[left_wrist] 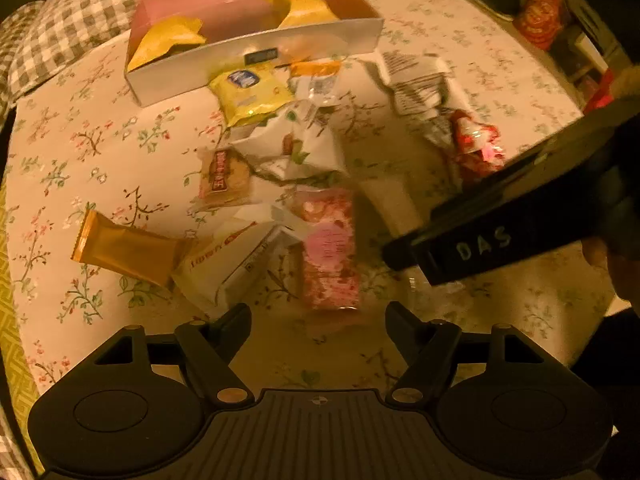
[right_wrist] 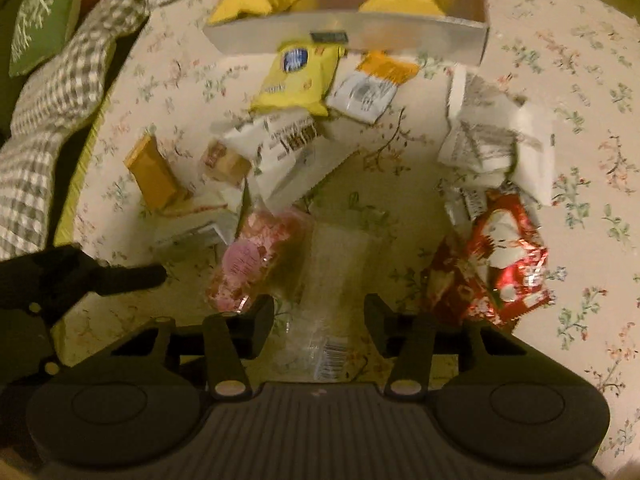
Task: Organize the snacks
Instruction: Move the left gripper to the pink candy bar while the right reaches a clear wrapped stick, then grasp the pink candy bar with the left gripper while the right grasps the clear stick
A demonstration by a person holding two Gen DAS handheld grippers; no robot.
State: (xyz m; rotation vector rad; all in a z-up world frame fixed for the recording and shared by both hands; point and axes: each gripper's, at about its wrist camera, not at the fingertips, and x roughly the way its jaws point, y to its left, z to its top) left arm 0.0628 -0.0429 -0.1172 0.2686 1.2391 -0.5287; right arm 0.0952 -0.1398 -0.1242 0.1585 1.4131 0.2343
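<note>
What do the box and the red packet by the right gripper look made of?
Box: probably cardboard, with flat stiff walls, a matte pink inside and a pale, slightly glossy front. Red packet: likely foil or metallised plastic film, crinkled with bright glints.

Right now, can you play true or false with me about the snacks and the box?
1. The box holds two yellow packets. True.
2. The red foil packet is inside the box. False: it lies on the floral cloth, outside the box.
3. A clear wrapper with a barcode lies between the right gripper fingers. True.
4. The gold bar stands upright. False: it lies flat on the cloth.
5. The left gripper is holding the pink packet. False: its fingers are open and hold nothing.
</note>
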